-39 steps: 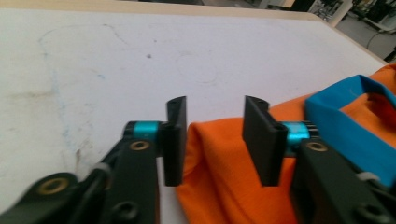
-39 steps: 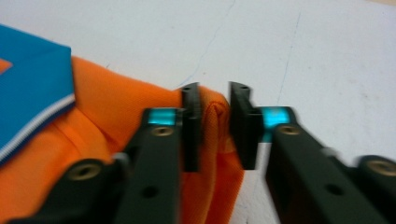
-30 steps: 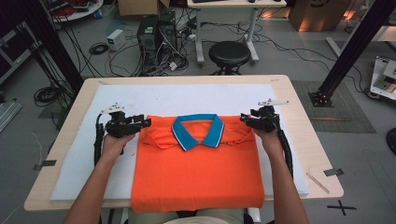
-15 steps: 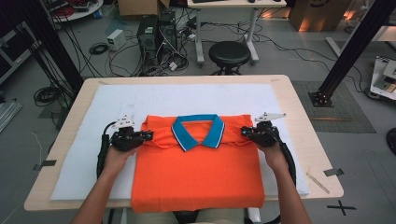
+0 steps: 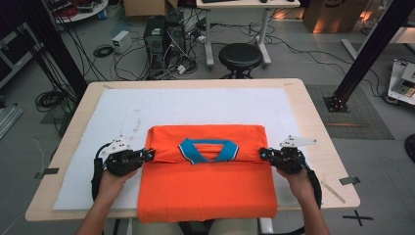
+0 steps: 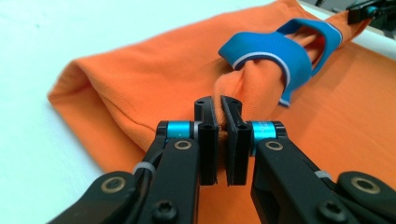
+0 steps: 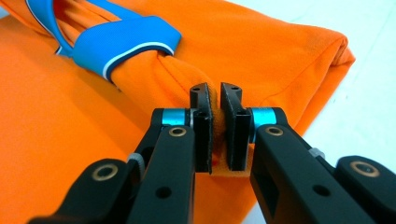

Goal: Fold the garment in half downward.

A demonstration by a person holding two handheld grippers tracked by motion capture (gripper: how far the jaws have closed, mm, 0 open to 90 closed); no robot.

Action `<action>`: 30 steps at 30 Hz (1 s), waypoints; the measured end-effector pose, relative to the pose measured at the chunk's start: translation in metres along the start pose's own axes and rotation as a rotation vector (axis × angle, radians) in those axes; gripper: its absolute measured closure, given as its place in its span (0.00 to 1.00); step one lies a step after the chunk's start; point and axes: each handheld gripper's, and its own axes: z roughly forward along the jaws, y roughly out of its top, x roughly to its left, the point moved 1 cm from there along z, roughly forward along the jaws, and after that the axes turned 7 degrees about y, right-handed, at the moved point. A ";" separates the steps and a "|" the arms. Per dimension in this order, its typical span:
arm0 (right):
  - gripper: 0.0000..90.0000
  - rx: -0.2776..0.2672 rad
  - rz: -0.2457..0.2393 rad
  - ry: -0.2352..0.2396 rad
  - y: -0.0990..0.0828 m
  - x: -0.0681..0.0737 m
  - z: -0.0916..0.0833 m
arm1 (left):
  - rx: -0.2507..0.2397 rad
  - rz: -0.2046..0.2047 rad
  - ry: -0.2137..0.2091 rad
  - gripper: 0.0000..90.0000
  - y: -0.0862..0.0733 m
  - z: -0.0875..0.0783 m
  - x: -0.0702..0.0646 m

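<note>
Orange cotton polo shirt (image 5: 208, 188) with blue collar was pinched at both shoulders, left claw (image 5: 150, 154) and right claw (image 5: 263, 153) clamped; uneven pulling risked skewing the fold.

No readable text, label or number appears anywhere.

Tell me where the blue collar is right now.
In the high view the collar sits mid-table on the orange shirt, between the left claw and right claw.
</note>
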 end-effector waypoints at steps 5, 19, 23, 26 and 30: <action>0.72 0.009 0.028 0.008 0.000 0.007 -0.003 | -0.007 -0.053 0.017 0.71 0.000 -0.008 -0.003; 0.45 0.078 0.104 0.006 0.046 0.039 0.070 | -0.091 -0.090 0.025 0.59 0.013 -0.017 -0.008; 0.57 0.140 0.153 0.018 0.045 0.040 0.091 | -0.083 -0.095 0.017 0.58 0.015 -0.015 -0.008; 0.85 0.145 0.091 0.038 0.045 0.046 0.090 | -0.077 -0.094 0.015 0.57 0.015 -0.014 -0.009; 0.87 0.059 0.020 0.071 0.043 0.051 0.072 | -0.076 -0.096 0.017 0.57 0.015 -0.015 -0.008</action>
